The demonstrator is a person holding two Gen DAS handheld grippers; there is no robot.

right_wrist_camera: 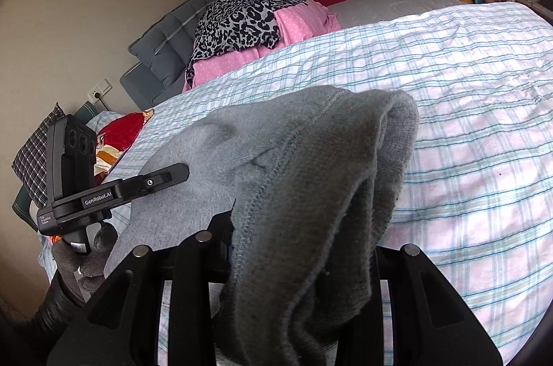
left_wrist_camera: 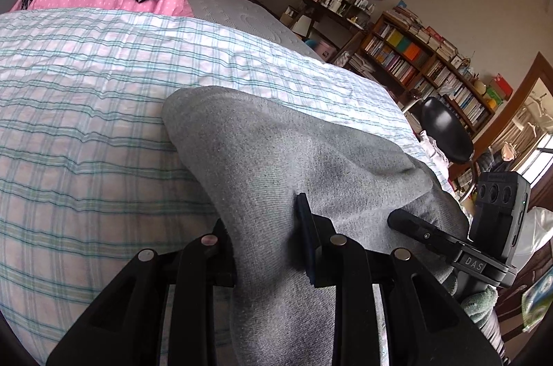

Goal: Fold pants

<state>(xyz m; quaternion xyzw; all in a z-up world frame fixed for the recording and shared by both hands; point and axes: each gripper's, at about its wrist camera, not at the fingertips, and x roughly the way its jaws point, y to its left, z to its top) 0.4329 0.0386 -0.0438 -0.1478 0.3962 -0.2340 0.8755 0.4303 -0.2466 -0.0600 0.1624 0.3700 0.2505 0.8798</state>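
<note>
A bed spread with a checked quilt point(left_wrist_camera: 103, 124) fills the room's foreground. The left tool point(left_wrist_camera: 266, 241) and right tool point(right_wrist_camera: 304, 248) are each clamped on an edge of the grey pants point(right_wrist_camera: 311, 165), presumably to carry a fold forward over the quilt. The thick fleece is bunched and draped, its stitched seam exposed.

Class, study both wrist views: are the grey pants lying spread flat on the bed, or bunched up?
Bunched. The grey pants are gathered between both claws, heaped in folds above the checked bedcover, not flat.
</note>
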